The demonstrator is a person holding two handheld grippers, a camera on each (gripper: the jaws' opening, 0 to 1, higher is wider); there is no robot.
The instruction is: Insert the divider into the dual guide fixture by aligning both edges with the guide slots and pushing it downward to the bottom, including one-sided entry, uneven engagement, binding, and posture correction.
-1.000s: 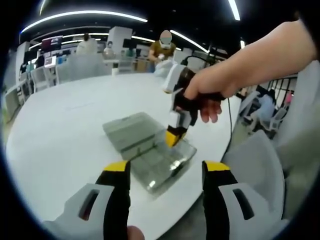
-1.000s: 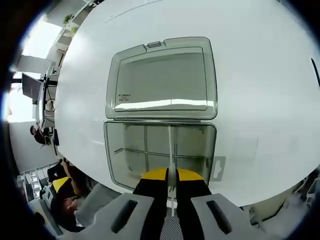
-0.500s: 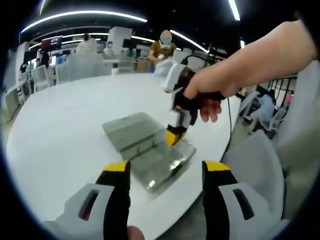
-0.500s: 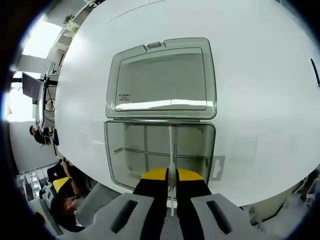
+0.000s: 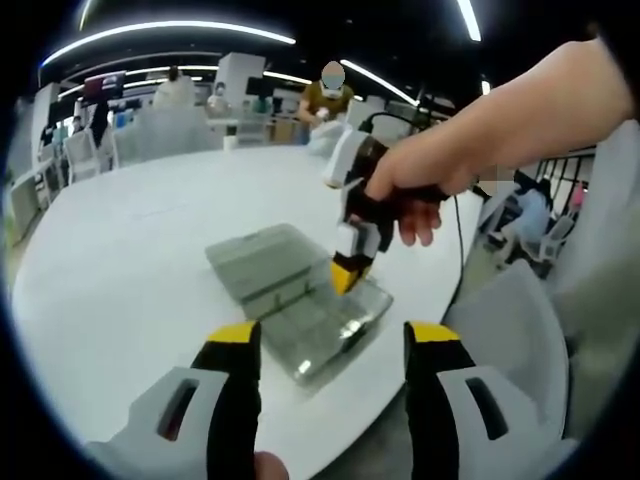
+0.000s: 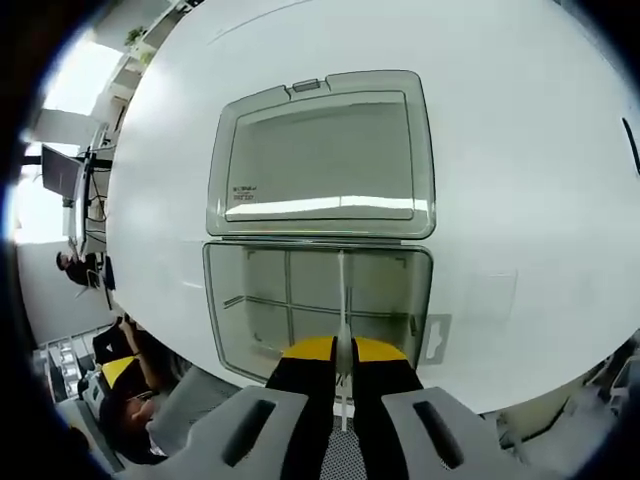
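Near the table's [image 5: 120, 260] close edge lies the clear compartment box [image 5: 300, 300], lid folded flat beside the tray. Held low and back at this edge, left gripper [image 5: 325, 345], jaws spread wide and gripping nothing (seemingly kept clear and ready to steady the box if the insertion binds). Further right, right gripper [image 5: 345, 275], carried in a person's hand [image 5: 405, 185], tips down into the tray. Seen along its own jaws: right gripper [image 6: 340, 350] pinched together on the thin white divider [image 6: 344, 300], which stands on edge across the tray's middle, running from the jaws to the hinge-side wall. Held at the near end, presumably so the far end can find its wall slot while the near end is lowered. Depth of seating: cannot tell.
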